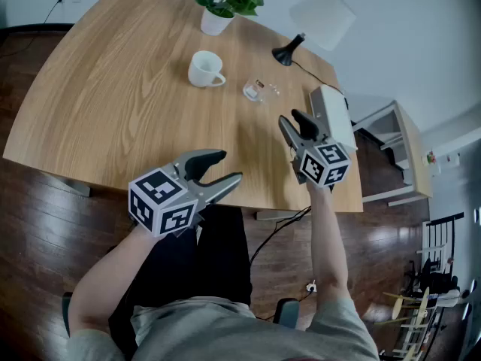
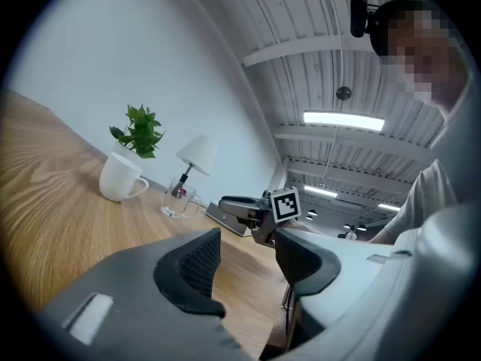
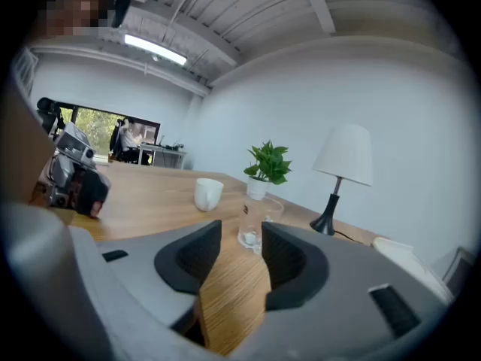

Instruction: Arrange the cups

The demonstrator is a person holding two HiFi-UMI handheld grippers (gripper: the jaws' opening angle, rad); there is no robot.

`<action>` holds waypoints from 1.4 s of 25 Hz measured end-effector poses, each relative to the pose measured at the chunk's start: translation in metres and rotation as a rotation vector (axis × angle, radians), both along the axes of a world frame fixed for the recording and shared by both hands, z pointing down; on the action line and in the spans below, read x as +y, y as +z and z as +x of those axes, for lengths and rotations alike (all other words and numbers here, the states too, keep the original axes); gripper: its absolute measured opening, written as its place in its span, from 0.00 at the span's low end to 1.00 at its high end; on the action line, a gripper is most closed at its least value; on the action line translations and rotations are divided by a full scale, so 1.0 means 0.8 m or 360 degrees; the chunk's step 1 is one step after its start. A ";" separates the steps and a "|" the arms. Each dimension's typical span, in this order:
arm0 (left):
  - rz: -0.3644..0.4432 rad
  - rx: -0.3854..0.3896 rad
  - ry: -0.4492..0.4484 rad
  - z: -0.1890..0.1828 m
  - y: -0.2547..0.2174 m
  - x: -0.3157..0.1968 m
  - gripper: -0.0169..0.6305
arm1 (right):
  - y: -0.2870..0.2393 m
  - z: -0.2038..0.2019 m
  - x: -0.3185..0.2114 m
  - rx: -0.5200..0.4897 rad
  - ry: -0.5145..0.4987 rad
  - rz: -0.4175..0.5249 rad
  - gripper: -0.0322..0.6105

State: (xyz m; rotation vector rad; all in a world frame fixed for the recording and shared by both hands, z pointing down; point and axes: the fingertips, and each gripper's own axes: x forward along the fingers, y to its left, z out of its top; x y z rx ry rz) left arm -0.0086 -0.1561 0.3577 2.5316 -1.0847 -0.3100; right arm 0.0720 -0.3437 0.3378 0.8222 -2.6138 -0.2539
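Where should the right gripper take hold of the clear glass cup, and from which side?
Grip it across its upright wall, coming in from the near edge of the table: the clear glass cup stands straight ahead of the open right gripper.

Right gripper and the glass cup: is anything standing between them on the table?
Nothing visible. In the right gripper view, the right gripper has its jaws apart and empty, aimed at the glass cup, with only bare table between them. The white mug stands off to the left, apart from the cup.
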 end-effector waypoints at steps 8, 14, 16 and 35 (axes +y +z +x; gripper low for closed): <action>-0.0032 0.0010 -0.0001 0.006 0.001 0.007 0.39 | 0.029 -0.027 -0.069 0.0258 0.0062 -0.0016 0.33; -0.0035 0.0015 0.0001 0.005 0.002 0.006 0.39 | 0.043 -0.039 -0.098 0.0303 0.0094 -0.0052 0.33; -0.0038 0.0021 0.0000 0.005 0.001 0.006 0.39 | 0.047 -0.043 -0.104 0.0316 0.0095 -0.0079 0.33; -0.0020 -0.0002 0.0001 0.001 0.003 0.011 0.39 | 0.040 -0.037 -0.090 -0.0026 0.0046 -0.0304 0.16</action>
